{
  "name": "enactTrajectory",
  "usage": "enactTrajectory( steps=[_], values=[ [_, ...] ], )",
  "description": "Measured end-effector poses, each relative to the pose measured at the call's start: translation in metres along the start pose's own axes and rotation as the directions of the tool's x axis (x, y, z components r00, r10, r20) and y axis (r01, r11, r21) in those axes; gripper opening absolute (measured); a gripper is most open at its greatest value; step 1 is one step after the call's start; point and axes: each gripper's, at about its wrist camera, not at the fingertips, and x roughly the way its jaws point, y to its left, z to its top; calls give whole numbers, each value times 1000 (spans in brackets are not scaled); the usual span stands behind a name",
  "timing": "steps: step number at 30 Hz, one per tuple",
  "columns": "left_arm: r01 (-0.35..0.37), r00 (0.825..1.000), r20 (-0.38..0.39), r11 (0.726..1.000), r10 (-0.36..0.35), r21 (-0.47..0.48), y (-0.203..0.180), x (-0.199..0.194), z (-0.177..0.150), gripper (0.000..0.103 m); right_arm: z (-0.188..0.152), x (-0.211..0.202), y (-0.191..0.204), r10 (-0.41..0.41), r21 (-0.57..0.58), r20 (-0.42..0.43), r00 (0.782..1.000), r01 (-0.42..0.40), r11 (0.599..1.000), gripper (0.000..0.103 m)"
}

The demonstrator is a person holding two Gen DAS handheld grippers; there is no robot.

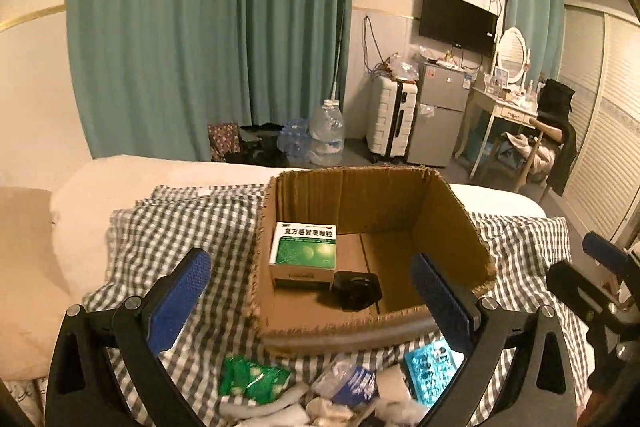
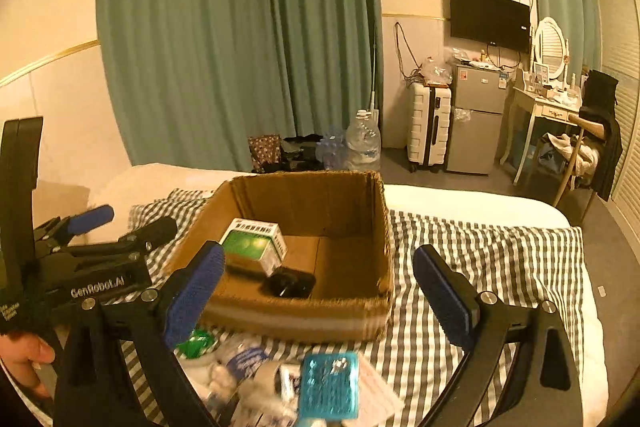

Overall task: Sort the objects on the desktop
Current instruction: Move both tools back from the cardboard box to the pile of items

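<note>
An open cardboard box (image 1: 448, 223) (image 2: 352, 319) stands on a checked cloth. Inside it lie a green-and-white medicine box (image 1: 304, 251) (image 2: 254, 243) and a small black object (image 1: 356, 291) (image 2: 290, 283). In front of the box is a pile of loose items: a green packet (image 1: 252, 379) (image 2: 196, 343), a teal blister pack (image 1: 428, 371) (image 2: 330, 385), a clear wrapped packet (image 1: 344, 381) and white pieces. My left gripper (image 1: 310, 301) hovers open above the box's near wall and the pile. My right gripper (image 2: 318, 291) is open too, empty, above the box's front edge.
The checked cloth (image 1: 192, 223) (image 2: 480, 251) covers a bed with white bedding. Beyond it stand teal curtains, water bottles (image 1: 326, 131), a white suitcase (image 1: 390, 119), a small fridge (image 1: 438, 115), a dressing table and a chair. A hand (image 2: 24, 359) holds the left gripper's body, seen at left in the right wrist view.
</note>
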Motion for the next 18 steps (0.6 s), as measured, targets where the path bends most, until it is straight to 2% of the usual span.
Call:
enactTrajectory(
  steps=[5,9,18],
  values=[
    [-3,1000,11,1000,3,26,5,-28,-17,103,-28,-26,8,-1,4,-4,1000,1,1000,96],
    [-7,1000,3,999,7,37,13,-40,-44,103,-53,-33,7,-5,13,-19,1000,6,1000,96],
    [-48,994,-104,998,44,-38,31,-17,-133,103,-116,-23,2,0,53,-71,997,4,999,96]
  ],
)
